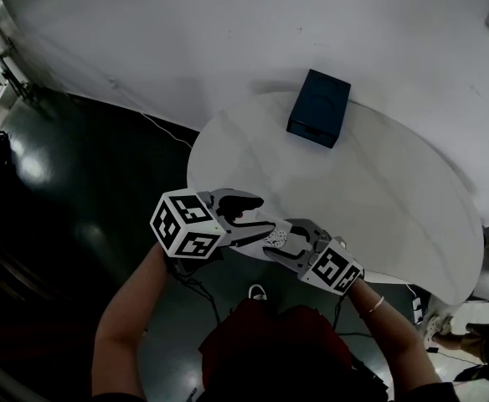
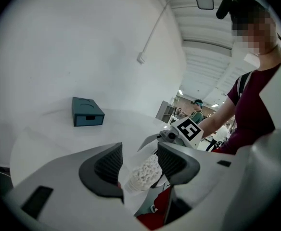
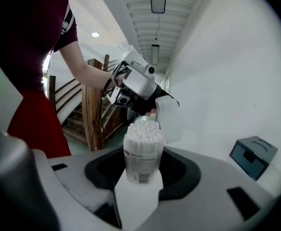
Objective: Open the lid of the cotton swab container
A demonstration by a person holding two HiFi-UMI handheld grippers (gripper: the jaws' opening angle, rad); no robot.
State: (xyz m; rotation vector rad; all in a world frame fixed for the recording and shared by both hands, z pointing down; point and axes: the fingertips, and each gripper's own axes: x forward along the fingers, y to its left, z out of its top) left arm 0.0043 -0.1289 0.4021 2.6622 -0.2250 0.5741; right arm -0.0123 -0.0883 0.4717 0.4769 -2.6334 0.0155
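Cotton swab container (image 3: pixel 141 150) base hidden in right tongs (image 3: pixel 143 177); lid (image 3: pixel 170 121) faint.

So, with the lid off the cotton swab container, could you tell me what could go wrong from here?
1. The container in the right gripper is open and packed to the brim with swabs. Tipping it could spill them near the edge of the table.
2. The left gripper pinches the thin translucent lid, which might flex and slip out.
3. The lid hangs close beside the swab tips, so a bump could drag some out.
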